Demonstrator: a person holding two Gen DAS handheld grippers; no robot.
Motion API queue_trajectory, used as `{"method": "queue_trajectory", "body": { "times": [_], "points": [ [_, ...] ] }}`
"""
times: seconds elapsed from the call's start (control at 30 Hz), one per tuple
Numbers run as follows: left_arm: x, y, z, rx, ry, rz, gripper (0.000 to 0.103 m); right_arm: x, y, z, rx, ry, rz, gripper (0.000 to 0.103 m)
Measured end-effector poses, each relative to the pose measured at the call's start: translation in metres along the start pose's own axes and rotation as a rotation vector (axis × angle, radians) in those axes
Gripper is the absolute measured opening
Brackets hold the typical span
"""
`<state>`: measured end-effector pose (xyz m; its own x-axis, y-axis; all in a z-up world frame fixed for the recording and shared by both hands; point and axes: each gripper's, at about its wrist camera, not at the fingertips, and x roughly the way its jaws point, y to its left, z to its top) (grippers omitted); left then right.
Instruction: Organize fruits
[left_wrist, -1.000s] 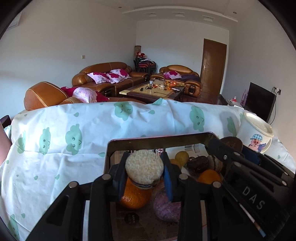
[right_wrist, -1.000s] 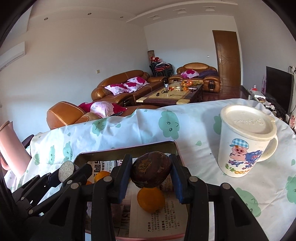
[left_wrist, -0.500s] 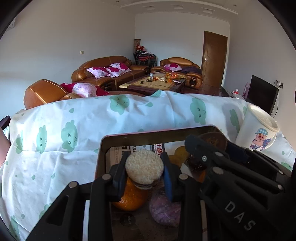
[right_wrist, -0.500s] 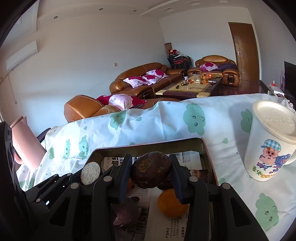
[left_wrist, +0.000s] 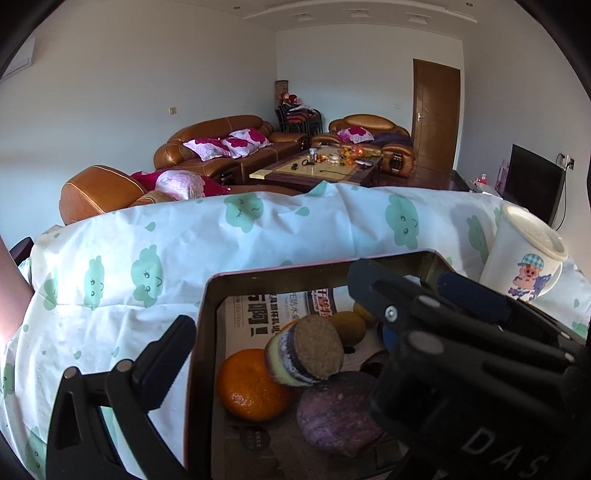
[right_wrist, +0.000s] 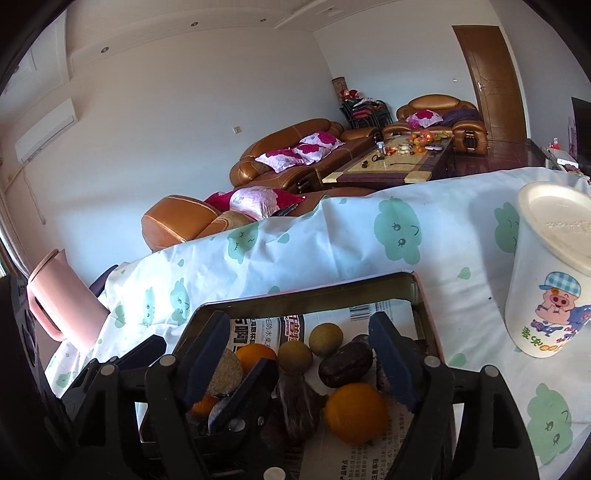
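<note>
A dark metal tray (left_wrist: 280, 273) (right_wrist: 295, 295) lined with newspaper holds the fruit. My left gripper (left_wrist: 291, 326) is opening, and its right finger is hidden behind the right gripper's fingers (left_wrist: 406, 306). A layered round cake (left_wrist: 306, 354) lies free below it, tilted on an orange (left_wrist: 247, 387) and a purple round piece (left_wrist: 336, 417). My right gripper (right_wrist: 297, 325) is also opening. A dark brown fruit (right_wrist: 345, 363) rests in the tray between its pads, untouched, beside an orange (right_wrist: 356, 411) and two yellow-brown fruits (right_wrist: 294, 356).
A white lidded mug with a cartoon pig (left_wrist: 517, 258) (right_wrist: 546, 280) stands right of the tray. A pink container (right_wrist: 59, 295) is at the table's left edge. The cloud-print tablecloth (left_wrist: 110, 266) falls away at the far edge, with sofas beyond.
Both grippers have opened. The layered cake left the left pads and lies on the orange. The dark brown fruit left the right pads and lies in the tray.
</note>
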<state>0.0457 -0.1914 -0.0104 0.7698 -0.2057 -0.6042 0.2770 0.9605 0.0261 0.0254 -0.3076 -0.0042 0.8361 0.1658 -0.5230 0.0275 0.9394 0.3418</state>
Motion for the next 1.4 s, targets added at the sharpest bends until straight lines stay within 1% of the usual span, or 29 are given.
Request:
{"method": "queue_trajectory", "body": {
  "times": [0.07,0.13,0.2,0.27,0.33,0.43,0.53,0.6,0.7,0.8,0.97,1.07,1.13,1.23,1.4],
  "points": [
    [0.002,0.001,0.000,-0.006,0.021,-0.011,0.103,-0.002,-0.003,0.001,0.019,-0.008,0.007,0.080],
    [0.005,0.002,0.000,-0.014,0.037,-0.028,0.103,-0.004,-0.005,0.000,0.033,-0.017,-0.010,0.080],
    [0.008,0.003,-0.001,-0.020,0.058,-0.044,0.103,-0.006,-0.006,-0.001,0.032,-0.027,-0.049,0.080],
    [0.009,0.004,-0.002,-0.029,0.062,-0.060,0.103,-0.009,-0.004,-0.002,0.017,-0.045,-0.090,0.080],
    [0.009,0.006,-0.002,-0.039,0.073,-0.083,0.103,-0.016,-0.004,-0.004,0.001,-0.085,-0.132,0.079],
    [0.007,0.005,-0.004,-0.034,0.074,-0.092,0.103,-0.023,-0.001,-0.006,-0.028,-0.134,-0.219,0.080],
    [0.001,0.006,-0.007,-0.038,0.073,-0.105,0.103,-0.032,-0.001,-0.006,-0.028,-0.182,-0.261,0.079],
    [-0.004,0.008,-0.009,-0.040,0.053,-0.105,0.103,-0.041,0.000,-0.008,-0.034,-0.227,-0.279,0.080],
    [-0.014,0.008,-0.012,-0.025,0.015,-0.078,0.103,-0.049,0.006,-0.010,-0.058,-0.277,-0.310,0.081],
    [-0.028,0.010,-0.013,-0.028,-0.052,0.004,0.103,-0.056,0.013,-0.014,-0.092,-0.312,-0.327,0.081],
    [-0.050,0.024,-0.018,-0.082,-0.147,0.028,0.103,-0.073,0.027,-0.023,-0.144,-0.401,-0.333,0.081],
    [-0.060,0.031,-0.021,-0.113,-0.197,0.032,0.103,-0.082,0.032,-0.027,-0.154,-0.433,-0.329,0.081],
    [-0.068,0.034,-0.025,-0.117,-0.225,0.037,0.103,-0.090,0.034,-0.031,-0.155,-0.457,-0.333,0.082],
    [-0.076,0.034,-0.029,-0.099,-0.242,0.051,0.103,-0.104,0.039,-0.038,-0.173,-0.499,-0.344,0.082],
    [-0.088,0.038,-0.038,-0.087,-0.260,0.053,0.103,-0.122,0.044,-0.051,-0.167,-0.508,-0.332,0.082]
  ]
}}
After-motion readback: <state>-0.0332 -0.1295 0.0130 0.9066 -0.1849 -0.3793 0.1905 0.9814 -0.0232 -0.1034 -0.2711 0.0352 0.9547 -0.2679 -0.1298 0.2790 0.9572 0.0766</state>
